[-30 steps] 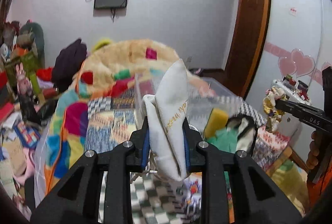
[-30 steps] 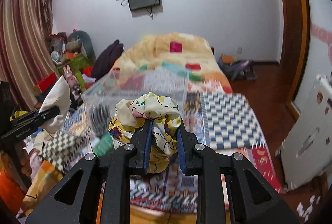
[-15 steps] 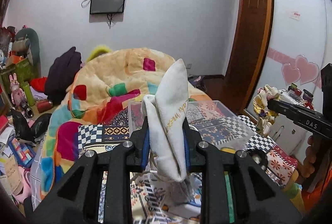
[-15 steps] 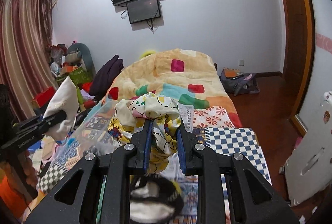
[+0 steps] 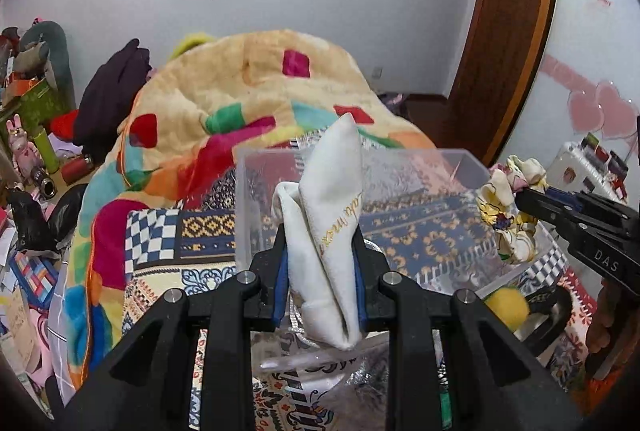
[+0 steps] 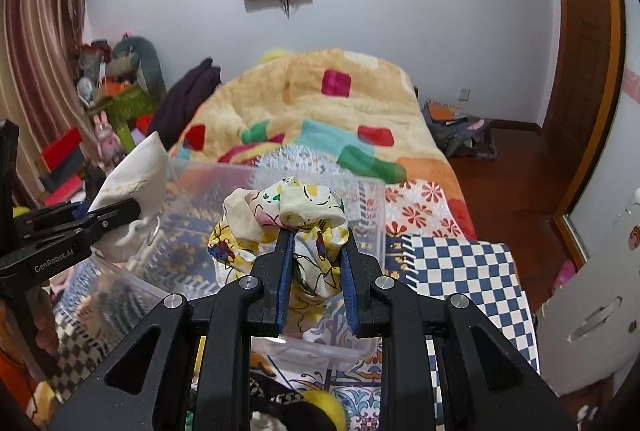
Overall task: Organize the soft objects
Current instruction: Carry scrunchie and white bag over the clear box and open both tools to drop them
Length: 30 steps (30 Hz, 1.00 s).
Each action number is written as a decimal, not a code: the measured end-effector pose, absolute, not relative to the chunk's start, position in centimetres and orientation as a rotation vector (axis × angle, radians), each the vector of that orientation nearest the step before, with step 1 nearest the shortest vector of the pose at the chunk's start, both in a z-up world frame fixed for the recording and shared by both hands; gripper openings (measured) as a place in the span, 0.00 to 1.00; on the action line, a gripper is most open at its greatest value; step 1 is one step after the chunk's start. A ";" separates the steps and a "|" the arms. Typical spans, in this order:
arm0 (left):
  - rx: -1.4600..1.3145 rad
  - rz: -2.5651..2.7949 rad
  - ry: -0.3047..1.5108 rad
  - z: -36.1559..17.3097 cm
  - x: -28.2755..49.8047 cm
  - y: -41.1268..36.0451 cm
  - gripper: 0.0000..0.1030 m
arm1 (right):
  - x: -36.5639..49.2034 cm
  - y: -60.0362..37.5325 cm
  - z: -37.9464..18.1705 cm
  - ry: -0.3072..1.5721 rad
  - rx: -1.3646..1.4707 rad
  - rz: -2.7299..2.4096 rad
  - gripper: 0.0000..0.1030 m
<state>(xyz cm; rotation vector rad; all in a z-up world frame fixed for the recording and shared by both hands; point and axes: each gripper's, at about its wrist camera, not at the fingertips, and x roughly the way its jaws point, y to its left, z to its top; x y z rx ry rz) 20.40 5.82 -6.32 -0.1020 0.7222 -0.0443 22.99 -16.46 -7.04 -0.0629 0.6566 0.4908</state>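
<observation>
A white cloth pouch (image 5: 334, 215) is clamped in the left gripper (image 5: 320, 271) jaws. A yellow printed cloth (image 6: 308, 231) is clamped in the right gripper (image 6: 314, 271) jaws, with a clear plastic box (image 6: 360, 191) at 12 o'clock.

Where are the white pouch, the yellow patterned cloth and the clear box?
white pouch (image 5: 336, 191), left wrist view, its upper body.
yellow patterned cloth (image 6: 308, 203), right wrist view, its top fold.
clear box (image 5: 400, 153), left wrist view, far rim.

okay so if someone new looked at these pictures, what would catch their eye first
Front and centre, the left gripper pinches a white pouch and the right gripper a yellow printed cloth, both held over a clear bin on the bed. Behind lies a bright patchwork blanket.
</observation>
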 end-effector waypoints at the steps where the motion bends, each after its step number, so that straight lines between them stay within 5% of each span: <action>1: -0.102 -0.049 0.732 -6.5 20.5 5.7 0.25 | 23.1 -16.4 -7.2 0.665 -0.070 0.492 0.19; 12: -0.045 -0.056 0.777 -7.1 21.1 4.4 0.26 | 23.9 -15.5 -9.0 0.771 -0.151 0.506 0.20; 15: -0.031 -0.056 0.774 -6.7 20.8 4.2 0.28 | 23.8 -15.5 -8.6 0.779 -0.152 0.514 0.29; 24: -0.065 -0.084 0.695 -3.9 18.6 4.2 0.59 | 22.5 -16.2 -7.0 0.732 -0.119 0.565 0.38; 30: -0.059 -0.091 0.619 -2.1 15.8 3.9 0.67 | 20.2 -17.4 -5.0 0.639 -0.104 0.563 0.57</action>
